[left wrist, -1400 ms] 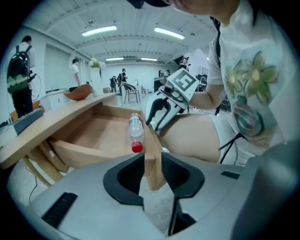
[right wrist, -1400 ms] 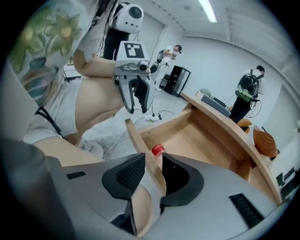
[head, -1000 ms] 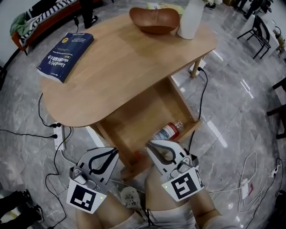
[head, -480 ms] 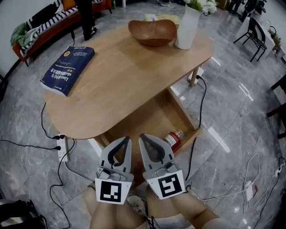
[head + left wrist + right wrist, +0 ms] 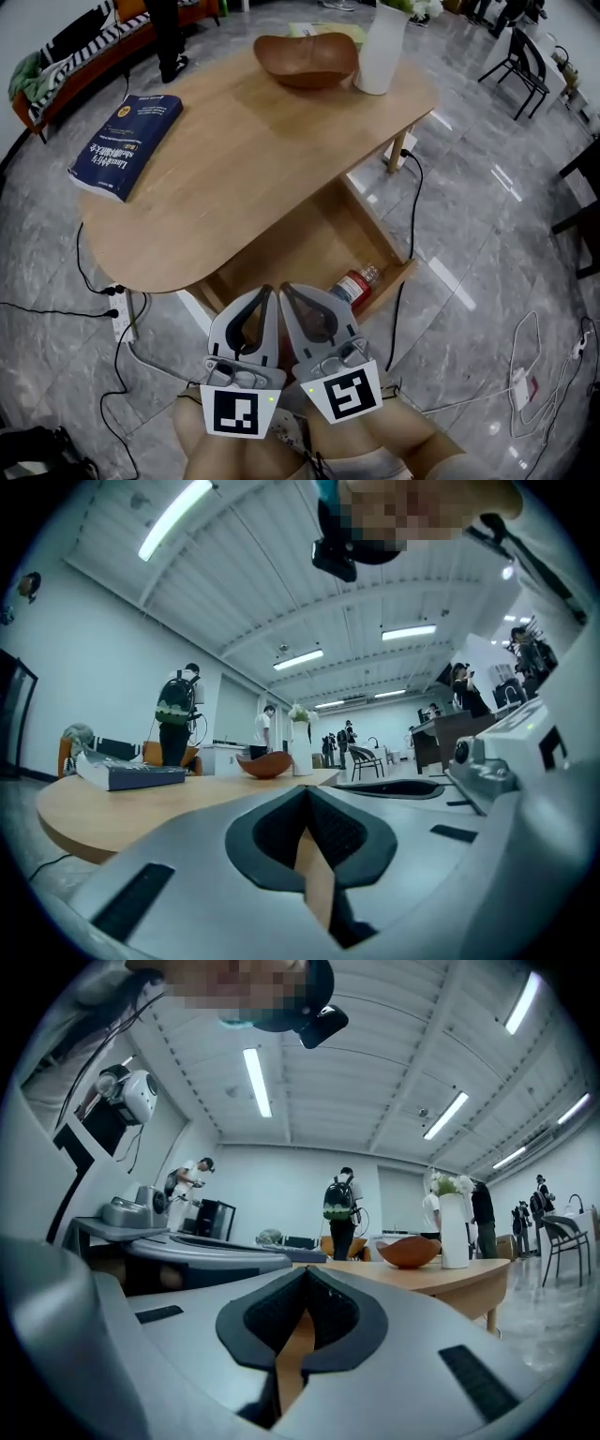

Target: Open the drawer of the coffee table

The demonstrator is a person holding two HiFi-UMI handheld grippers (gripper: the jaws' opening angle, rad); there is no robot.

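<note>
Left gripper (image 5: 268, 295): you hold it low in front of you, pointing at the coffee table; its jaws are pressed together at the tips; nothing is between them.
Right gripper (image 5: 288, 292): it sits just beside the left one, almost touching it; its jaws are closed tight too; it holds nothing.
Drawer (image 5: 309, 239): it is pulled out from under the worktop, toward you; it stands open; from the head view its front edge lies right by the tips of both grippers.
Bottle (image 5: 354, 284): it lies on its side in the near right corner of the drawer; it has a red label.
Worktop (image 5: 253, 159): pale wood with round ends.
Book (image 5: 127, 145): blue; it lies flat near the left end of the worktop.
Bowl (image 5: 305, 58): brown wood; it sits at the far end.
Vase (image 5: 380, 37): white; it stands upright just beside the bowl.
Floor (image 5: 487, 234): grey shiny stone; black cables run across it; a white power strip (image 5: 124, 314) lies near the table's left side.
</note>
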